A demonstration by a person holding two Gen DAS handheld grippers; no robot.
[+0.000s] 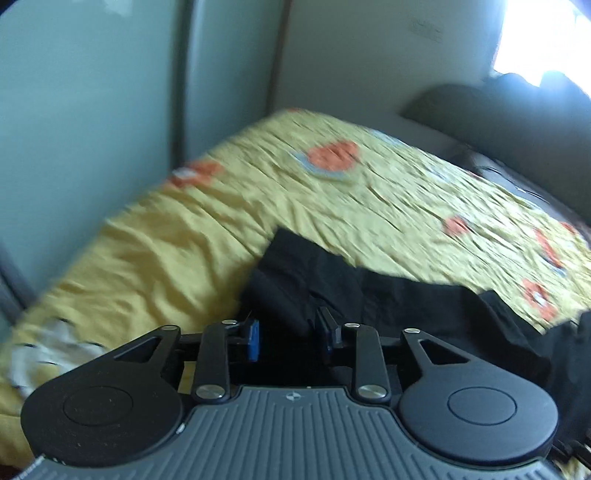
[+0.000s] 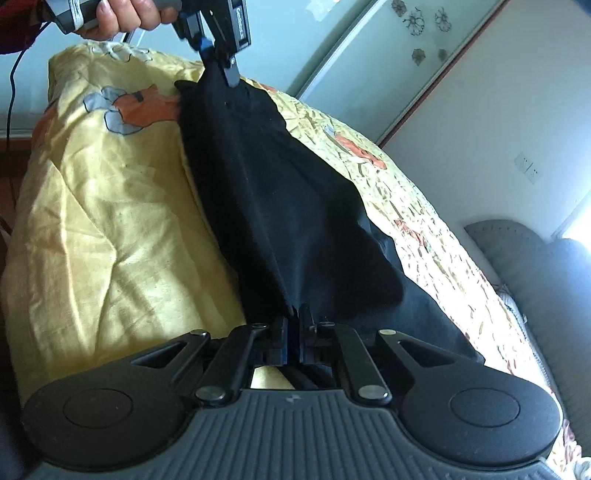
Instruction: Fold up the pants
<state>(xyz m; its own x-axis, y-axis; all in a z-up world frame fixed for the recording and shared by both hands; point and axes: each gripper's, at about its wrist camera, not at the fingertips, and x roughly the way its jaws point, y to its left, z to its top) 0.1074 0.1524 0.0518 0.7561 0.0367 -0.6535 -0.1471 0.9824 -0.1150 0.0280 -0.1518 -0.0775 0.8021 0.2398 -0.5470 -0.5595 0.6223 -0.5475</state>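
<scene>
A: What is seen of the left gripper (image 1: pixel 291 334)?
B: In the left wrist view its jaws are parted by a moderate gap, low in the middle of the frame. The black pants (image 1: pixel 369 295) lie between and beyond the blue pads (image 1: pixel 253 338), but pressing contact cannot be made out; the frame is blurred. In the right wrist view the same gripper (image 2: pixel 221 72) is seen at upper centre, held by a hand (image 2: pixel 125 16) cut off by the top edge, its tips at the far end of the pants (image 2: pixel 288 206).
A: And the right gripper (image 2: pixel 293 325)?
B: Its jaws are nearly closed, low in the centre, with a fold of the black cloth pinched between them.
A: Where are the pants placed?
B: They are stretched across the yellow flowered bedspread (image 2: pixel 110 229), from upper centre down to lower centre. Their near edge is hidden behind the gripper body.
</scene>
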